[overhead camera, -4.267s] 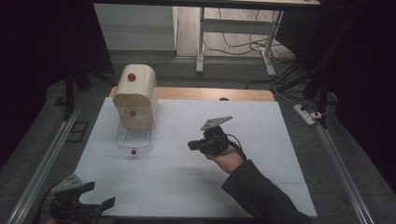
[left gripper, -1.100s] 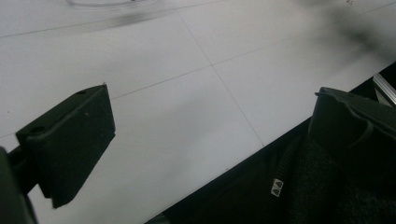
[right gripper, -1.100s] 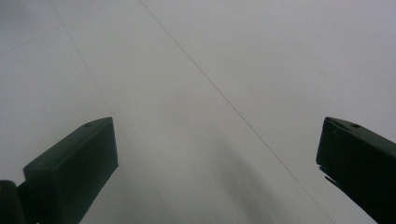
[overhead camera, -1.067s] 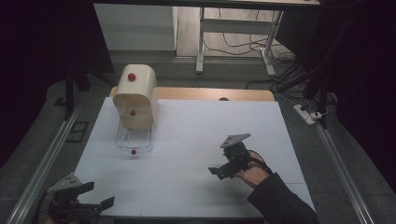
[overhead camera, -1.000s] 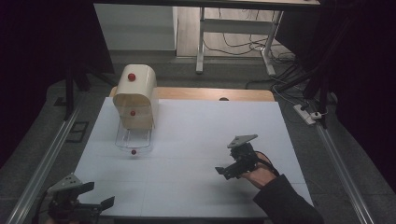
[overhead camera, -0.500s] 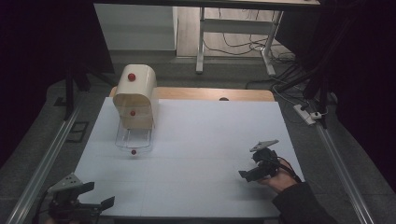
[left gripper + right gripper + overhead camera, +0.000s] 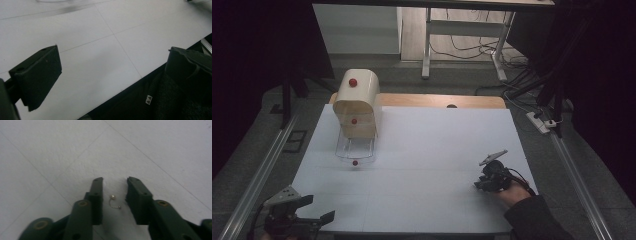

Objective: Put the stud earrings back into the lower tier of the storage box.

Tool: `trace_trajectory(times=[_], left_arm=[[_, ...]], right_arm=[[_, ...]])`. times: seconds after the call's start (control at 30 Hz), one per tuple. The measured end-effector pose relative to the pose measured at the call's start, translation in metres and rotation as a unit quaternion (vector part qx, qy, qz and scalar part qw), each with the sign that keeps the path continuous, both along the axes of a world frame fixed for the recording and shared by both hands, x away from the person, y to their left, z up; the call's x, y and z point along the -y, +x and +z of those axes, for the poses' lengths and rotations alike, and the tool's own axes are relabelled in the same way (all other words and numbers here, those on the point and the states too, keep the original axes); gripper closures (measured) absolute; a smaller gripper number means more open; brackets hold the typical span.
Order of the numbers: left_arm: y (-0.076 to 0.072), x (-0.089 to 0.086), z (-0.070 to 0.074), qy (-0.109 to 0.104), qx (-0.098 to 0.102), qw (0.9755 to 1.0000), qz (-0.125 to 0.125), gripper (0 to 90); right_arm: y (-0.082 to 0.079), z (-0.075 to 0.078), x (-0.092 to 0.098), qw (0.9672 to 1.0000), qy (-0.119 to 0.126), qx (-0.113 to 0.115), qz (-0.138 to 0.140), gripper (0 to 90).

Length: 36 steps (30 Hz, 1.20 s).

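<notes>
A tiny earring (image 7: 113, 202), a pearl bead on a curved wire, lies on the white table top (image 7: 50, 150). My right gripper (image 7: 115, 181) points down at it, one jaw on each side. The jaws have just been closing, and a gap still shows between each pad and the earring. In the high view the right gripper (image 7: 480, 184) is low over the table's near right part. My left gripper (image 7: 319, 209) rests at the near left corner, its jaws wide apart and empty. In its own view the left gripper (image 7: 112, 52) spans bare table and a dark sleeve (image 7: 160, 100).
A cream round-topped box (image 7: 357, 102) with red knobs stands at the far left of the table. A clear drawer (image 7: 355, 150) with a red knob is pulled out in front of it. A wooden strip (image 7: 437, 101) runs along the far edge. Metal rails (image 7: 257, 175) flank the table.
My right gripper has moved from the middle of the table to the near right part and come down close to the surface. The left gripper has stayed in place.
</notes>
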<state>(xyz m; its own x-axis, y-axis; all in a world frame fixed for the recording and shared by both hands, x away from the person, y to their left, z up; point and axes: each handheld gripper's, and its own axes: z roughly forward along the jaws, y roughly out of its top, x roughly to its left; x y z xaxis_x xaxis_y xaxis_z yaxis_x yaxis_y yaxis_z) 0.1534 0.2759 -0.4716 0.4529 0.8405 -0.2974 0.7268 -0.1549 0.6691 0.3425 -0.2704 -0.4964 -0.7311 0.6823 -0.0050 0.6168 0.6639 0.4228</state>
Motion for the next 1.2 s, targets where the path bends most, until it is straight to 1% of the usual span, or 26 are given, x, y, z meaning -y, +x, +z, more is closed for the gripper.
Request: trace_trajectory(times=[0.07, 0.1, 0.17, 0.2, 0.23, 0.33, 0.37, 0.4, 0.43, 0.53, 0.6, 0.63, 0.73, 0.8, 0.87, 0.93, 1.03, 1.2], left_arm=[[0.0, 0.0, 0.0, 0.0, 0.0, 1.0, 0.0, 1.2], [0.0, 0.0, 0.0, 0.001, 0.0, 1.0, 0.0, 1.3], [0.0, 0.0, 0.0, 0.002, 0.0, 1.0, 0.0, 1.2], [0.0, 0.0, 0.0, 0.001, 0.0, 1.0, 0.0, 1.2], [0.0, 0.0, 0.0, 0.001, 0.0, 1.0, 0.0, 1.3], [0.0, 0.0, 0.0, 0.001, 0.0, 1.0, -0.001, 1.3], [0.0, 0.0, 0.0, 0.001, 0.0, 1.0, -0.001, 1.3], [0.0, 0.0, 0.0, 0.001, 0.0, 1.0, -0.001, 1.3], [0.0, 0.0, 0.0, 0.002, 0.0, 1.0, -0.001, 1.3], [0.0, 0.0, 0.0, 0.002, 0.001, 1.0, -0.001, 1.3], [0.0, 0.0, 0.0, 0.002, 0.0, 1.0, -0.002, 1.3], [0.0, 0.0, 0.0, 0.002, 0.001, 1.0, -0.002, 1.4], [0.0, 0.001, 0.0, 0.004, 0.001, 1.0, -0.002, 1.4], [0.0, 0.001, 0.0, 0.004, 0.001, 1.0, -0.002, 1.4], [0.0, 0.001, 0.0, 0.005, 0.0, 1.0, -0.002, 1.5], [0.0, 0.002, 0.0, 0.005, 0.0, 1.0, -0.003, 1.5], [0.0, 0.002, 0.0, 0.005, 0.0, 1.0, -0.003, 1.5], [0.0, 0.001, 0.0, 0.005, -0.001, 1.0, -0.002, 1.4]], right_arm=[[0.0, 0.0, -0.001, 0.9999, -0.014, 0.005, 0.005, 75.0], [-0.001, 0.001, -0.002, 0.9998, -0.018, 0.005, 0.009, 79.2], [-0.004, 0.001, -0.005, 0.9992, -0.031, 0.007, 0.025, 86.0], [-0.005, 0.001, -0.007, 0.9988, -0.039, 0.01, 0.029, 86.3], [-0.005, 0.001, -0.009, 0.9986, -0.044, 0.009, 0.029, 86.5], [-0.004, 0.002, -0.009, 0.9989, -0.043, 0.003, 0.021, 87.0], [-0.003, 0.002, -0.008, 0.9991, -0.038, 0.001, 0.021, 87.0], [-0.003, 0.003, -0.007, 0.9995, -0.027, -0.004, 0.019, 87.0], [-0.002, 0.004, -0.005, 0.9997, -0.016, -0.004, 0.016, 87.0], [-0.001, 0.01, -0.003, 0.9999, 0.01, 0.004, 0.008, 87.0], [-0.001, 0.012, -0.003, 0.9997, 0.019, 0.01, 0.008, 87.0], [-0.001, 0.013, -0.003, 0.9996, 0.023, 0.012, 0.01, 87.0], [-0.002, 0.019, -0.006, 0.9987, 0.042, 0.025, 0.015, 87.0], [-0.002, 0.023, -0.01, 0.9975, 0.057, 0.034, 0.024, 87.0], [-0.001, 0.026, -0.013, 0.9959, 0.077, 0.032, 0.035, 86.9], [-0.001, 0.027, -0.018, 0.9947, 0.09, 0.028, 0.042, 86.9], [0.0, 0.03, -0.028, 0.9932, 0.099, 0.029, 0.053, 86.9], [-0.002, 0.038, -0.043, 0.9887, 0.127, 0.042, 0.069, 86.9]])
